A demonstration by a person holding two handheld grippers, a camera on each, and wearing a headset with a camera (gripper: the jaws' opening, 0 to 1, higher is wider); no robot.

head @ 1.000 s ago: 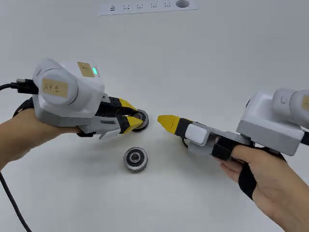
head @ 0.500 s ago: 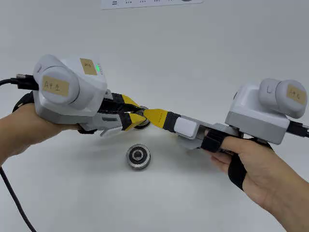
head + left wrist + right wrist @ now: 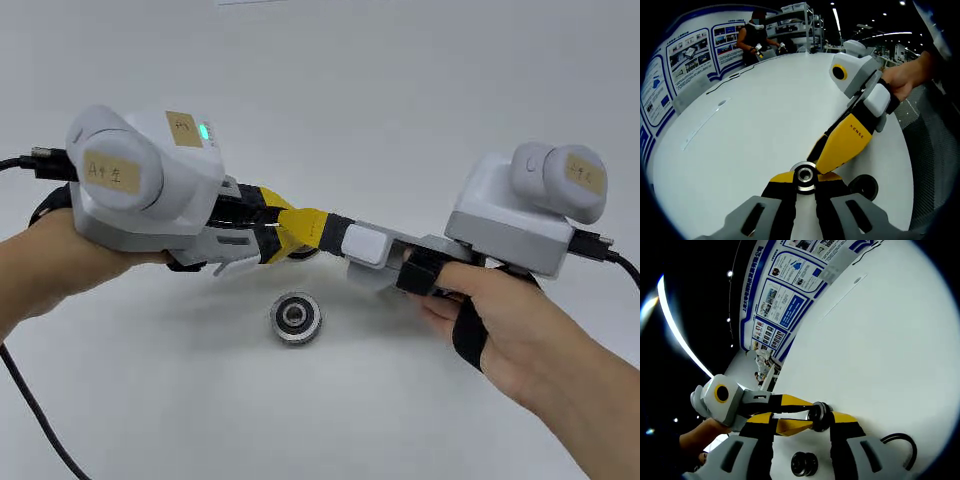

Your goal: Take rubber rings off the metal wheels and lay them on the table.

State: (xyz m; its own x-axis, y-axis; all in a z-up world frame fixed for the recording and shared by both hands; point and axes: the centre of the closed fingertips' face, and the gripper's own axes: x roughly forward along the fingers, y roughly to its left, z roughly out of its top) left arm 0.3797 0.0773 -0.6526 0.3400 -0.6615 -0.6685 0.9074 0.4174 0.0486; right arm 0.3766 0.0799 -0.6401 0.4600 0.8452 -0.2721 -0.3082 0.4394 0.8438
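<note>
The wheel (image 3: 805, 178) I am working on sits between my left claw's (image 3: 275, 238) jaws. They are closed tight on it, just beyond the spare wheel (image 3: 297, 318), which lies flat on the table (image 3: 420, 110) with its black rubber ring (image 3: 277, 320) on. A second ago my right claw (image 3: 823, 421) hung well to the right of the held wheel, its tips together. Now it has come in to meet the left claw tip to tip, with a jaw close against either side of the same wheel. I cannot tell whether it pinches or only touches. The spare wheel has stayed where it lay.
</note>
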